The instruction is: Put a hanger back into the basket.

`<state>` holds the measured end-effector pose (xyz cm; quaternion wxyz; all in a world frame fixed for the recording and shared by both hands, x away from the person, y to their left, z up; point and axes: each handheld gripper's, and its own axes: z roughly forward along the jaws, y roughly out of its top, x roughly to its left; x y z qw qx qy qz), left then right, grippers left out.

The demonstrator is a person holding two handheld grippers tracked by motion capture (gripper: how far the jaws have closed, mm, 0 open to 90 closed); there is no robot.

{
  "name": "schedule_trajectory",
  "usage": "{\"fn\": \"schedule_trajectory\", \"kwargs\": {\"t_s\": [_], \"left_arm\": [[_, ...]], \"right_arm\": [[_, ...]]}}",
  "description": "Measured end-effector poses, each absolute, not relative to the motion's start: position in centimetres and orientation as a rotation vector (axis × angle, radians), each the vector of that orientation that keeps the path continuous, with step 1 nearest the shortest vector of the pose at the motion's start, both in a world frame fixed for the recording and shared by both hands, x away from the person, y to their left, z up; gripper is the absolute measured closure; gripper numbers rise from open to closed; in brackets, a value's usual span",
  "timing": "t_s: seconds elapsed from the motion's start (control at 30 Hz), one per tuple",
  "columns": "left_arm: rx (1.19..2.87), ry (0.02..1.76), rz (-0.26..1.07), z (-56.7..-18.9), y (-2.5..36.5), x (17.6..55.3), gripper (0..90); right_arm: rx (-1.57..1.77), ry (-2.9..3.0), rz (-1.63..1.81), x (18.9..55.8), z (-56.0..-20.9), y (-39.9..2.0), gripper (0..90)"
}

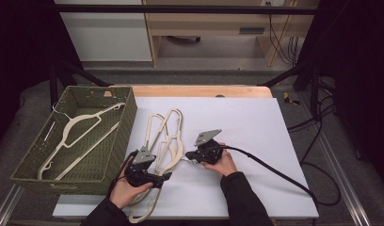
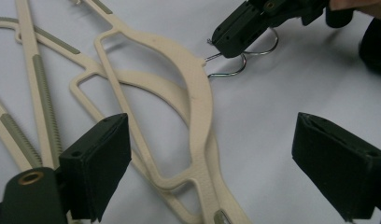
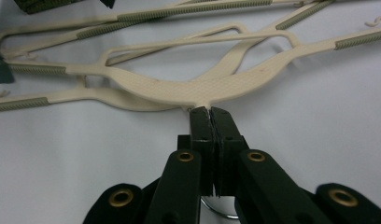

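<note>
Your right gripper (image 3: 209, 112) is pressed together on the metal hook (image 2: 235, 63) of the top cream hanger (image 3: 188, 88), right where the wire leaves the plastic neck — good spot, keep it there. The hanger lies flat on the white table sheet (image 1: 256, 122), tangled with at least one more cream hanger (image 2: 39, 93) under it, just right of the green woven basket (image 1: 122, 136), which already holds one hanger (image 1: 82, 127).

Your left gripper (image 2: 212, 163) stands spread wide with nothing between the jaws, hanging over the shoulder of the same top hanger.

For the lift, by my reading:
- Grip on thin wire is slippery — raise slowly and keep the jaws square so the hook doesn't twist out.
- The arms interlock with the hanger beneath; likely it drags along. Use the left gripper to pin the lower hanger down, or close it on the top hanger's shoulder to steady the swing.
- Lift straight up first, then carry over toward the basket; don't slide sideways across the sheet.
- Clear the basket's near wall before lowering, and lay the hanger along the long side beside the one inside.
</note>
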<state>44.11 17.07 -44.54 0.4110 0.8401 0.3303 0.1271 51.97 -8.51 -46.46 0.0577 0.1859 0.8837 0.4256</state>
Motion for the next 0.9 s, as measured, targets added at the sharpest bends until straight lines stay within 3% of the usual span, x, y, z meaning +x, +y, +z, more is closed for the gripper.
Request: {"fn": "schedule_trajectory", "kwargs": {"t_s": [0.3, 0.43, 0.77, 0.9], "left_arm": [[2.215, 0.796, 0.362, -44.7, 14.7, 45.2, 15.6], [2.295, 0.783, 0.385, -45.1, 13.4, 46.0, 27.0], [2.365, 0.792, 0.375, -45.4, 12.1, 45.9, 72.5], [2.368, 0.793, 0.403, -45.1, 12.0, 45.5, 75.1]], "right_arm": [[0.58, 2.689, 1.273, 50.6, -43.8, -8.3, 89.8], [0.578, 2.693, 1.265, 50.2, -43.0, -8.1, 89.8], [0.588, 2.682, 1.227, 49.5, -41.9, -7.9, 89.6], [0.591, 2.663, 1.24, 49.3, -41.6, -7.9, 88.0]]}}
